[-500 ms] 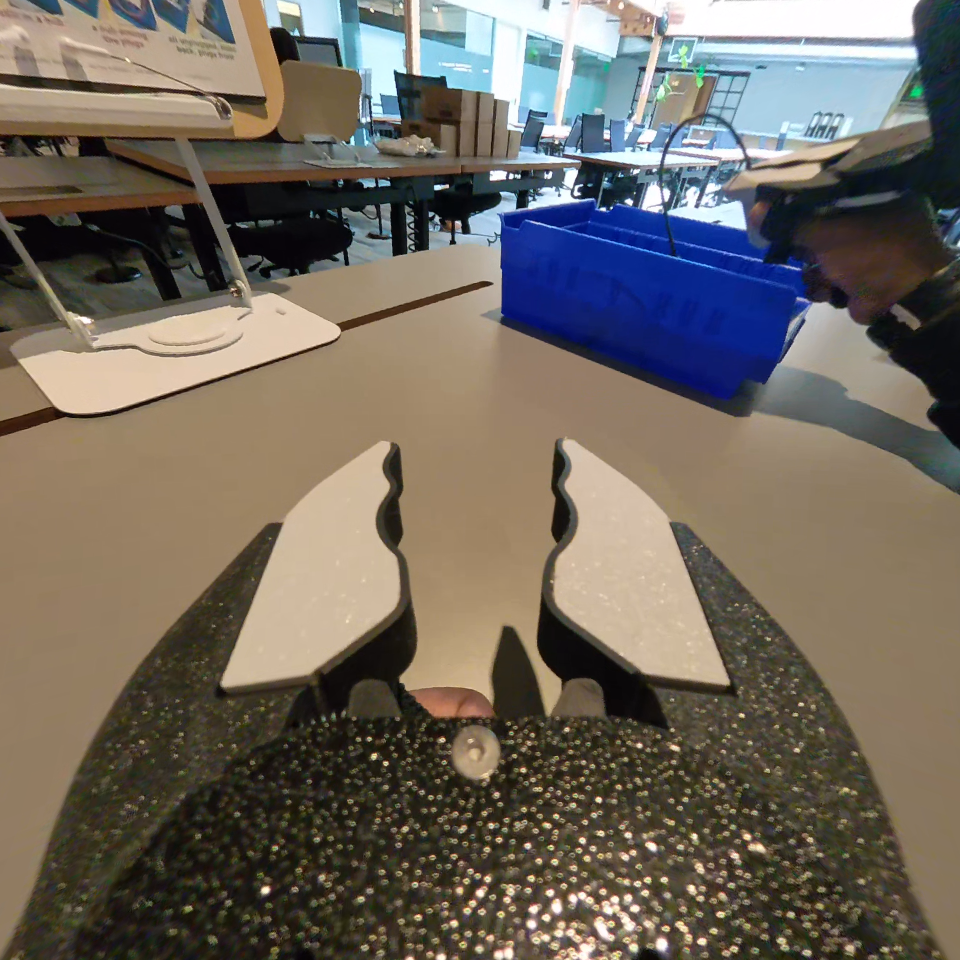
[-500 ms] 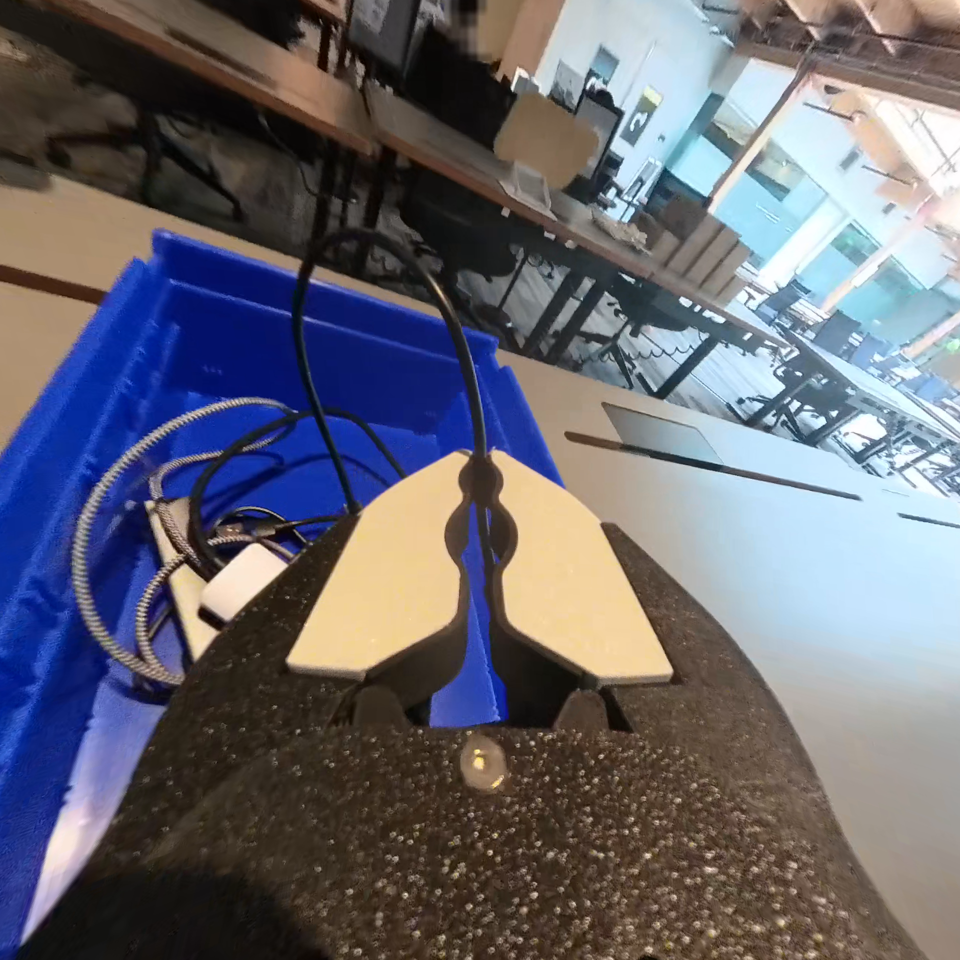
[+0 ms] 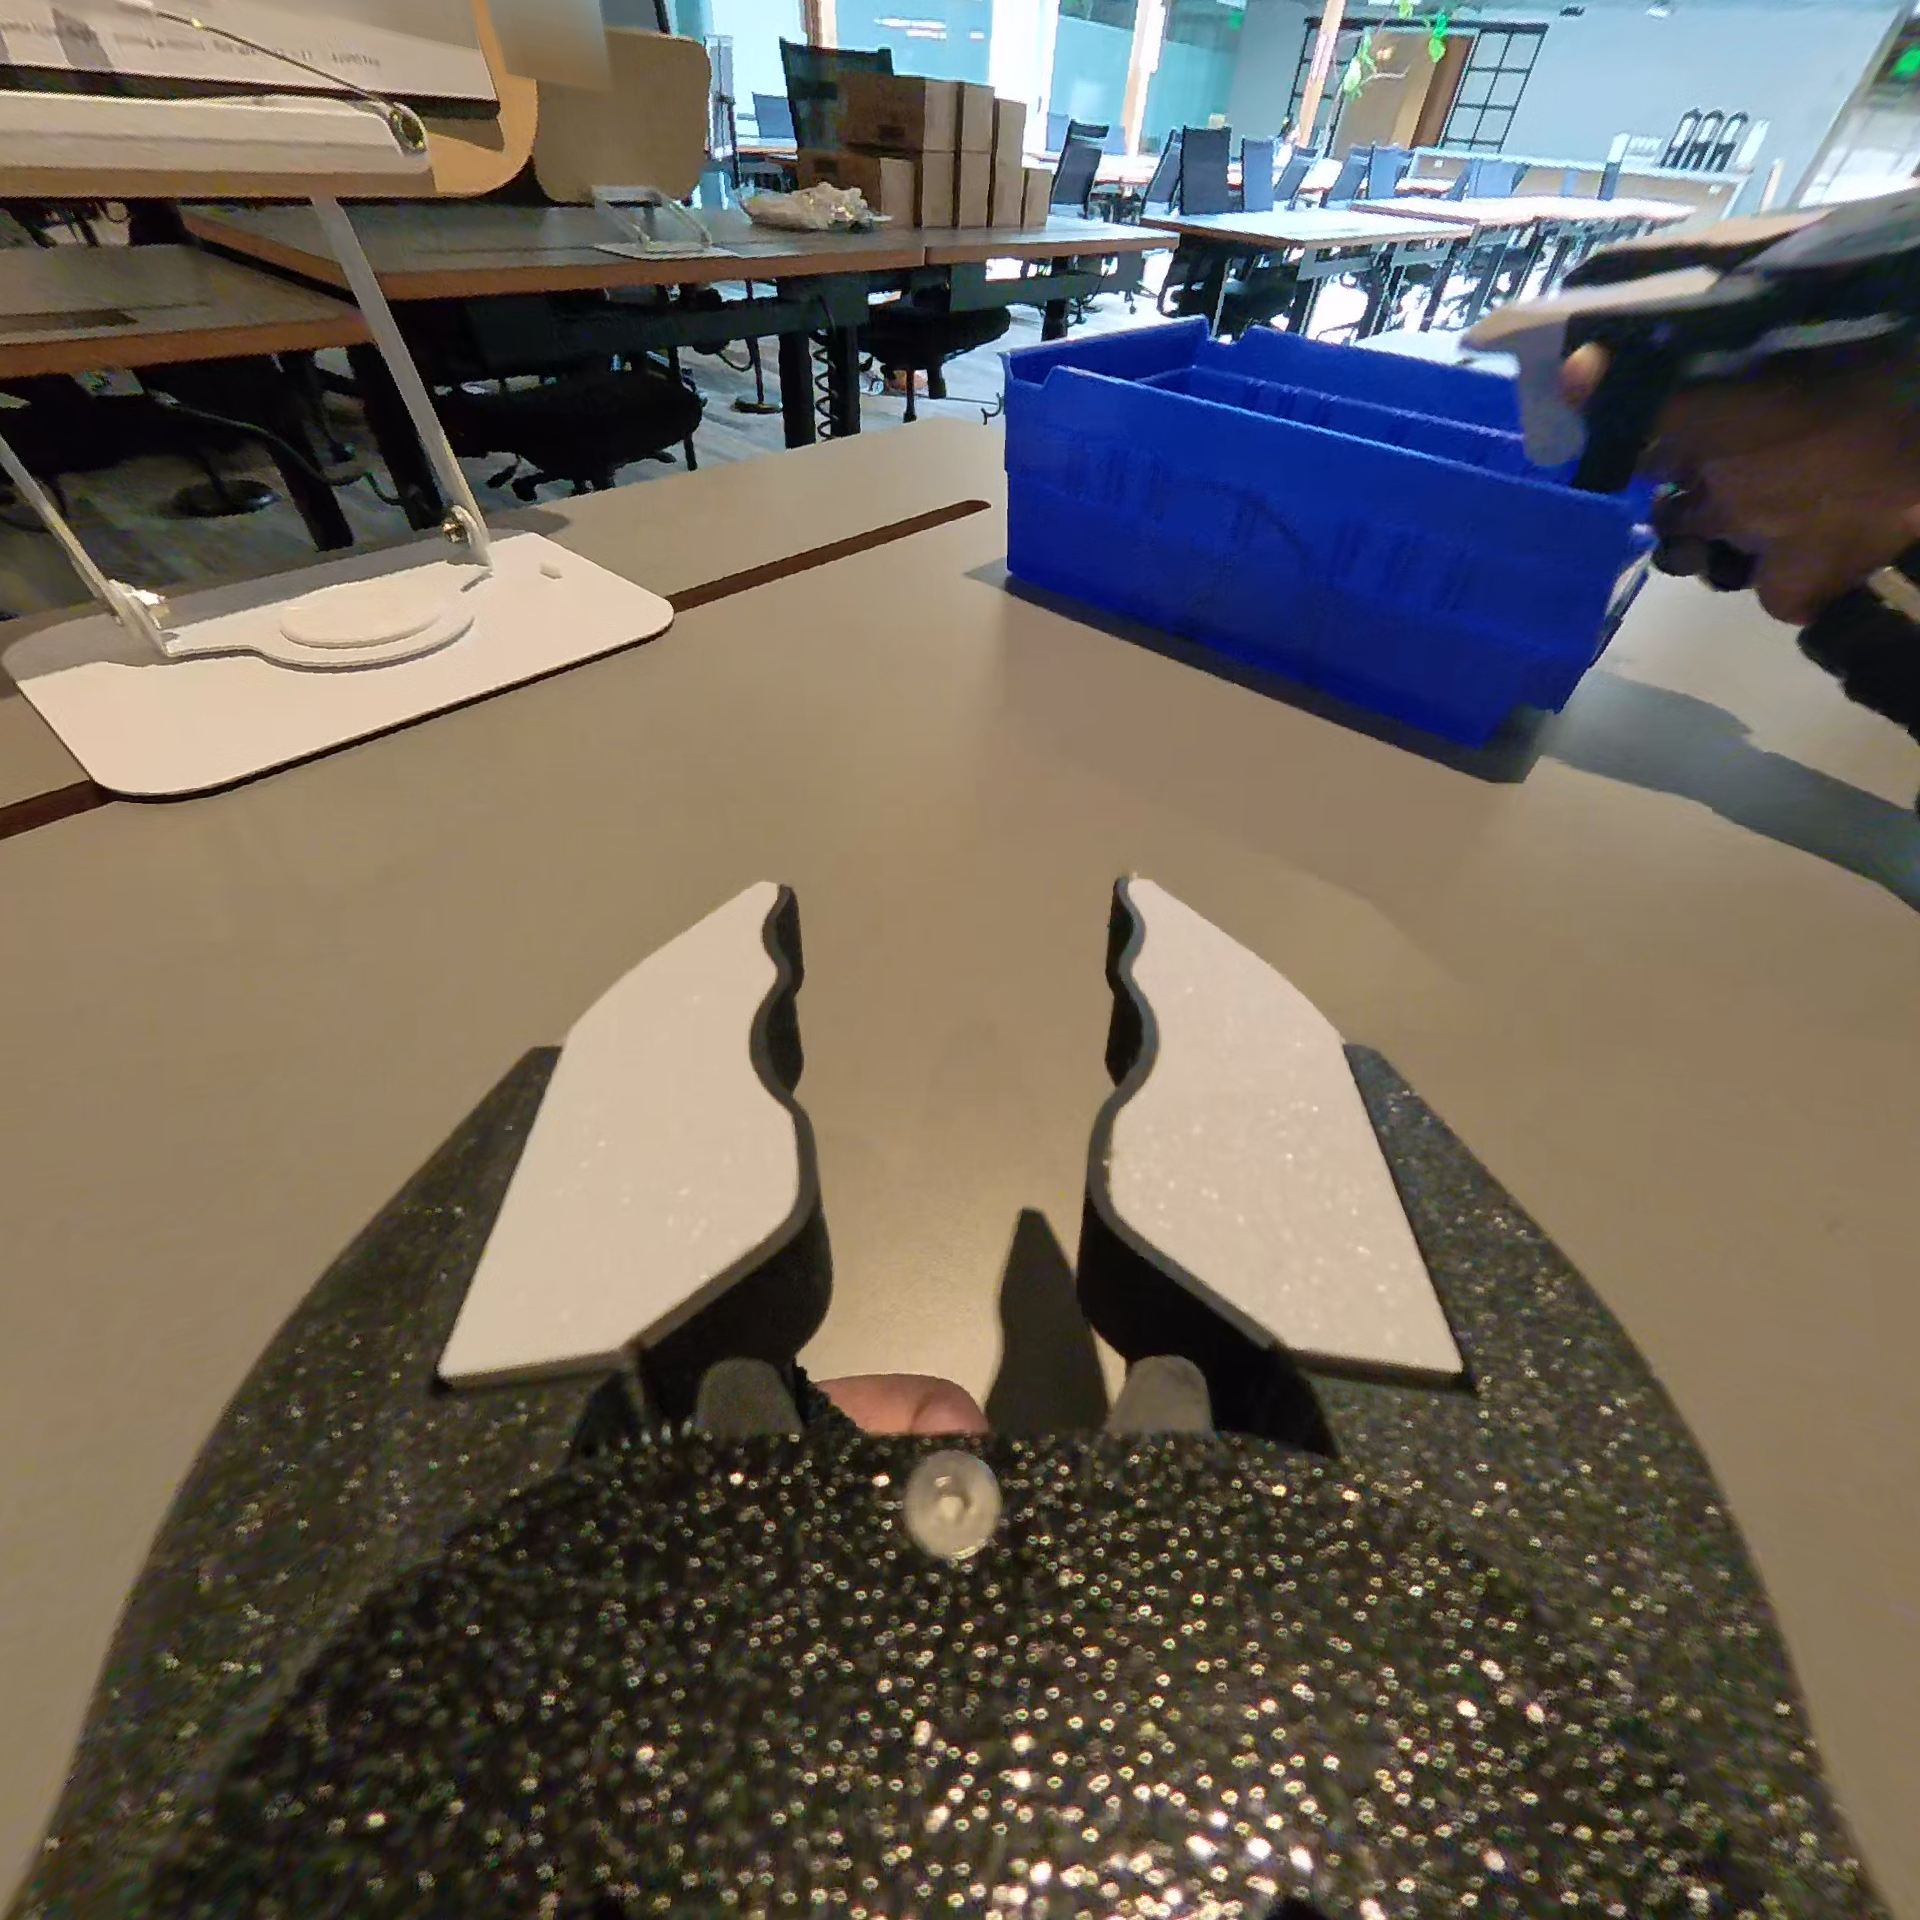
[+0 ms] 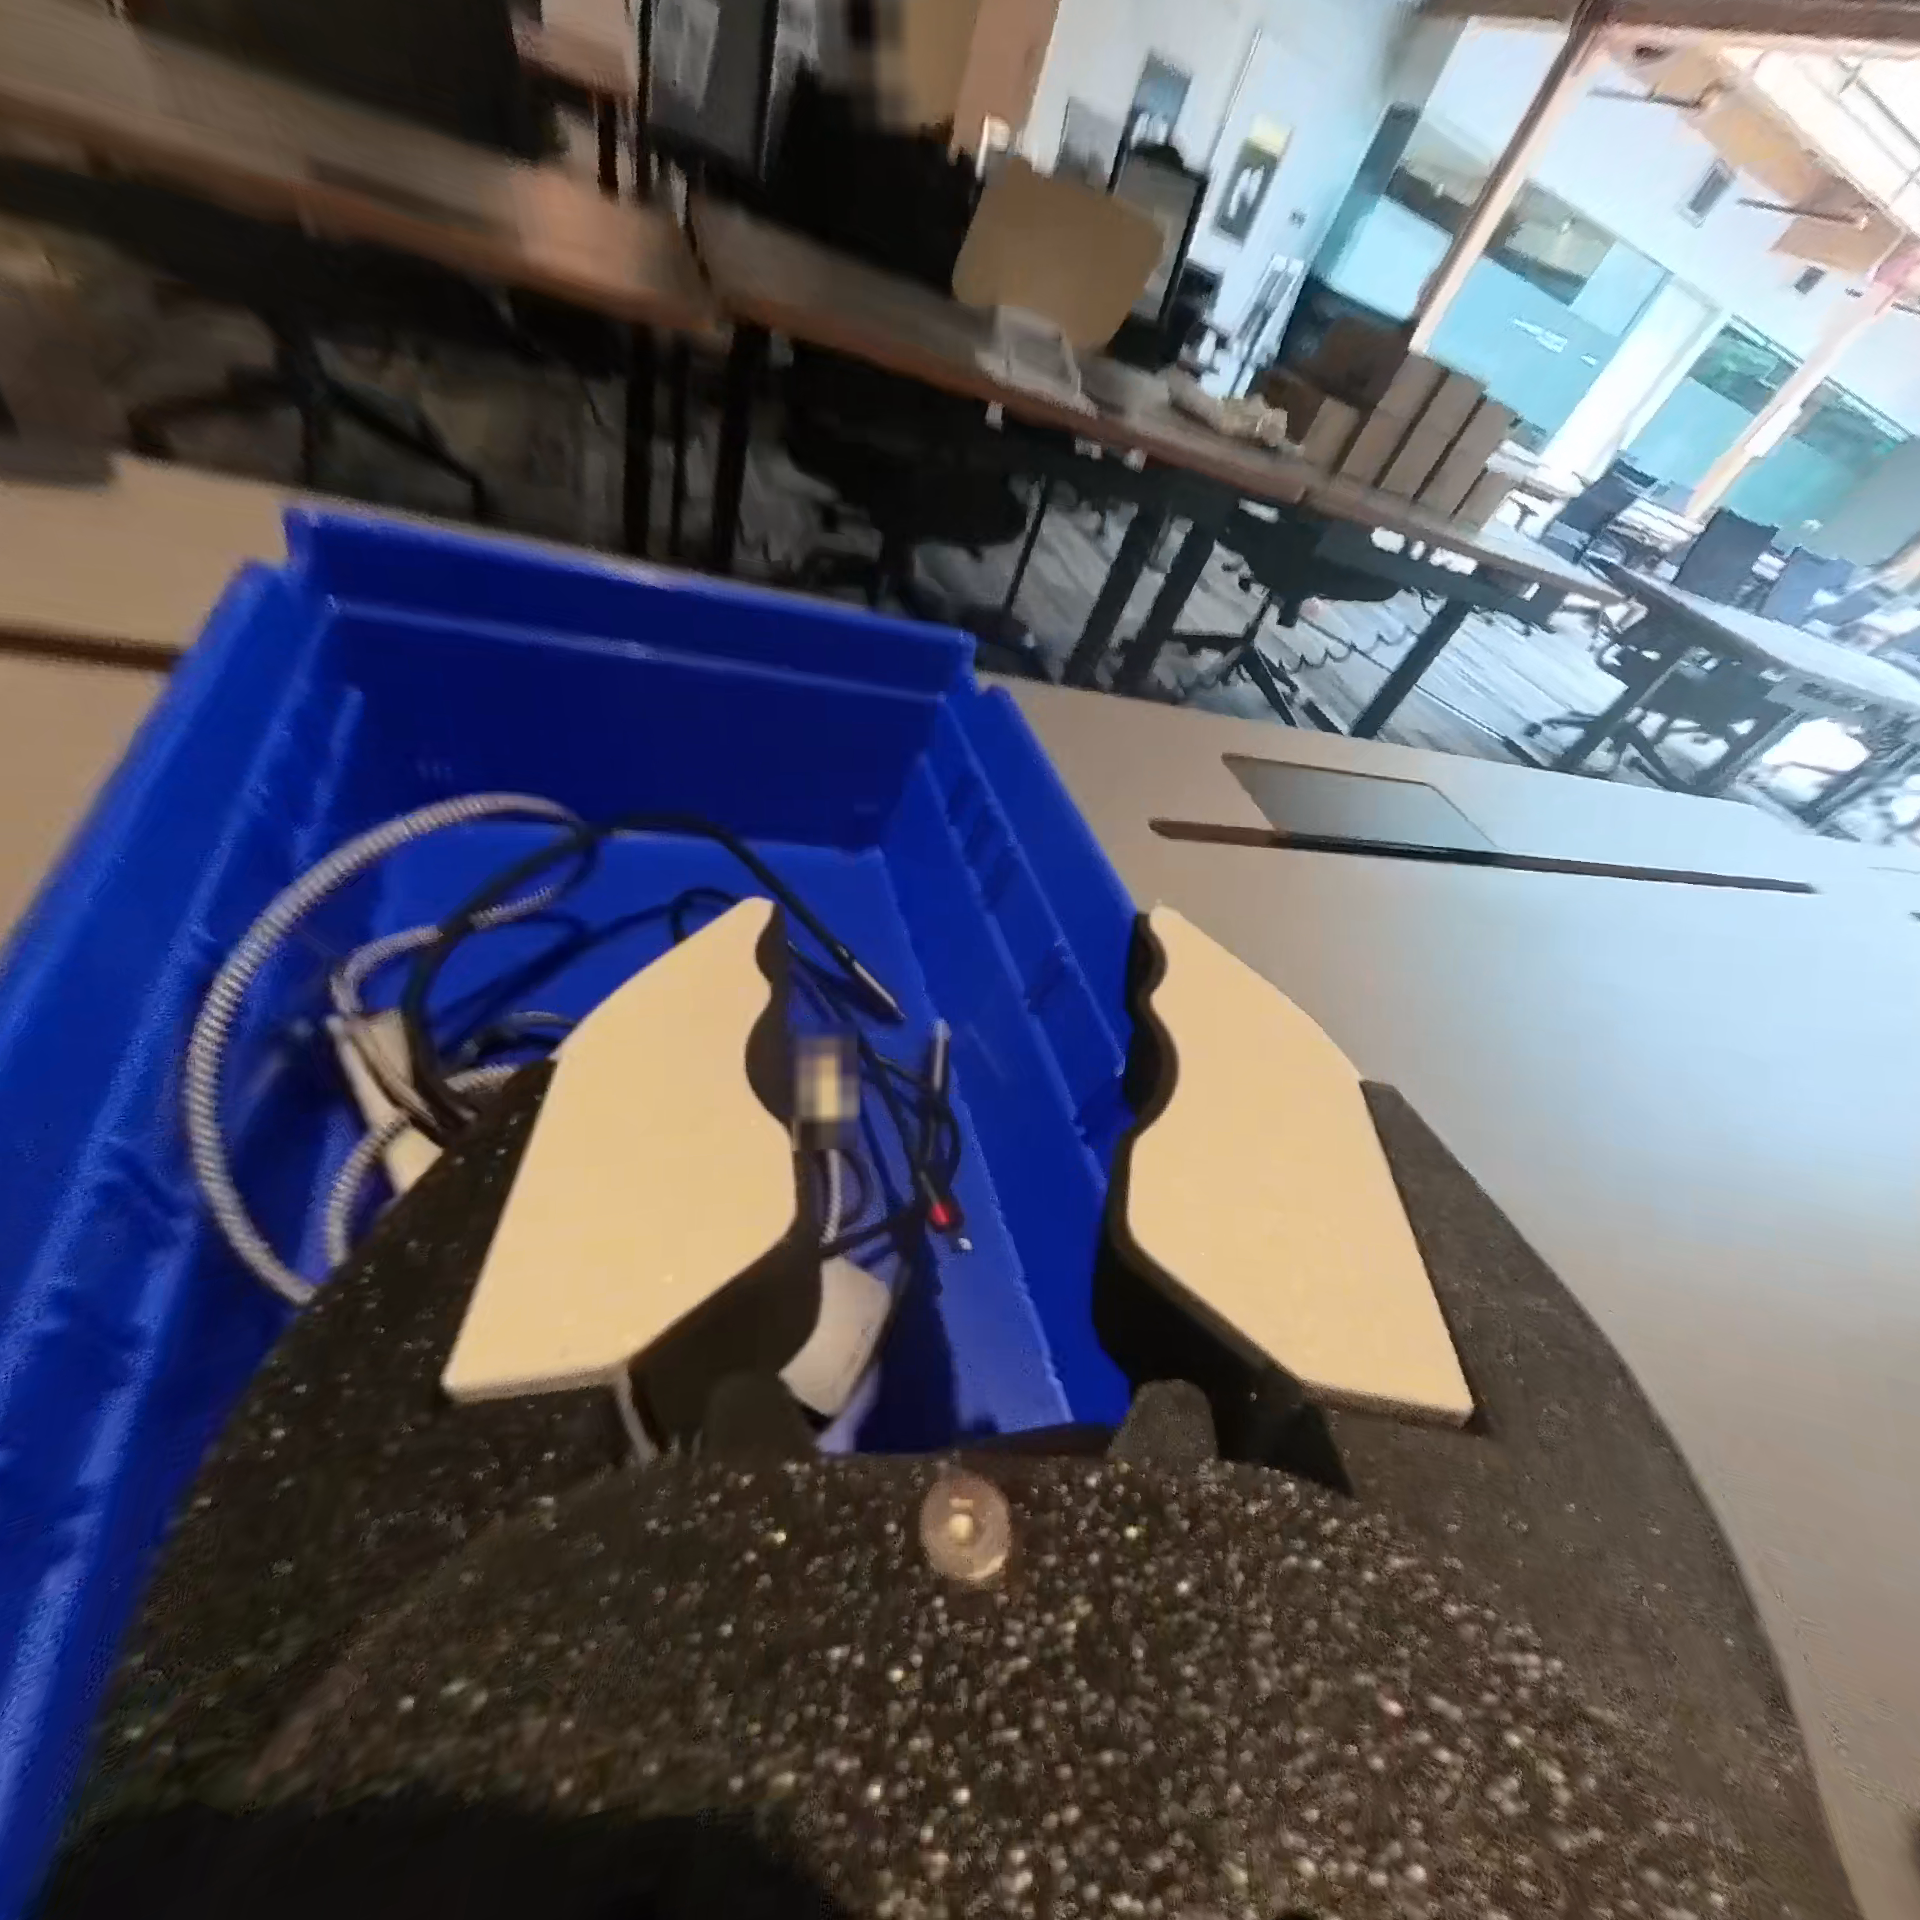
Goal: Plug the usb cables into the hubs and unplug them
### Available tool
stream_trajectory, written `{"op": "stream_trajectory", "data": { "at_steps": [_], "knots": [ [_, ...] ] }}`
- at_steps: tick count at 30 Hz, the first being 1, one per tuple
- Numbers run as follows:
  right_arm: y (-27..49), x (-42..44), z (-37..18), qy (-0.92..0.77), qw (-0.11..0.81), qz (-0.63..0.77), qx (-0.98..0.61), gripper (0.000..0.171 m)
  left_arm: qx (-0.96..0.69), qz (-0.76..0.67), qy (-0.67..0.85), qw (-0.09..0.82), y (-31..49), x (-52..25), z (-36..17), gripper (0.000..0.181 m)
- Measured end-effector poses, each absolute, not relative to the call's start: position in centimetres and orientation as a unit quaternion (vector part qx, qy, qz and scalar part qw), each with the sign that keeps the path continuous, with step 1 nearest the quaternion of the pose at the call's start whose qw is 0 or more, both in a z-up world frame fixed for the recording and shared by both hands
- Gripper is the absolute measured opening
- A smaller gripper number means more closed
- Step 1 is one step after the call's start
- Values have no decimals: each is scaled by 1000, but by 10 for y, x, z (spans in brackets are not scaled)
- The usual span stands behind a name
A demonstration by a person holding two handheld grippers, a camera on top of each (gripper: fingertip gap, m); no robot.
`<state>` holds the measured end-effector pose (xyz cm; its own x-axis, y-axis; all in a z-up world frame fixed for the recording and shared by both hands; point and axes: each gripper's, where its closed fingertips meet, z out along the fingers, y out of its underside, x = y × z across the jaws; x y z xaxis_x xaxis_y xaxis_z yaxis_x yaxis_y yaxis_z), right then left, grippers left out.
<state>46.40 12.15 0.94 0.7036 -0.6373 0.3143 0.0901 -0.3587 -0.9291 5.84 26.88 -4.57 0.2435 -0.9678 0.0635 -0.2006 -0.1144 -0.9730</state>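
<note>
A blue bin (image 4: 644, 727) holds a tangle of cables: a thin black cable (image 4: 665, 842), a braided silver cable (image 4: 239, 997) and a white hub (image 4: 836, 1340). My right gripper (image 4: 956, 925) is open and empty, over the bin's right wall, with the cables below between its fingers. In the left wrist view the bin (image 3: 1299, 530) stands at the far right of the grey table, and the right gripper (image 3: 1527, 353) hangs over its near end, held by a hand. My left gripper (image 3: 951, 894) is open and empty, low over bare table.
A white stand base (image 3: 343, 665) with clear legs sits at the far left of the grey table (image 3: 935, 727), beside a dark seam. Desks, chairs and cardboard boxes (image 3: 935, 156) fill the room behind. A flat grey panel (image 4: 1361, 810) lies in the table right of the bin. The tips of one gripper are about 45 centimetres away from the tips of the other.
My right gripper opened and let go of the black cable, which dropped into the bin. The left gripper has hardly moved.
</note>
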Motion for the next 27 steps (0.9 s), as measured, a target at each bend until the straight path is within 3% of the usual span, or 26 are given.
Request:
{"op": "stream_trajectory", "data": {
  "at_steps": [4,7,18,27],
  "knots": [
    [106,416,53,163,712,-249,-636,68,-633,-377,471,485,271,59,-49,57],
    [79,359,69,95,804,-192,-555,58,-649,-330,457,511,283,52,-52,57],
    [98,305,-16,65,673,-136,-724,64,-712,-94,239,653,349,-81,-32,66],
    [97,294,-27,62,669,-116,-732,60,-708,67,60,700,362,-210,-16,80]
  ]
}}
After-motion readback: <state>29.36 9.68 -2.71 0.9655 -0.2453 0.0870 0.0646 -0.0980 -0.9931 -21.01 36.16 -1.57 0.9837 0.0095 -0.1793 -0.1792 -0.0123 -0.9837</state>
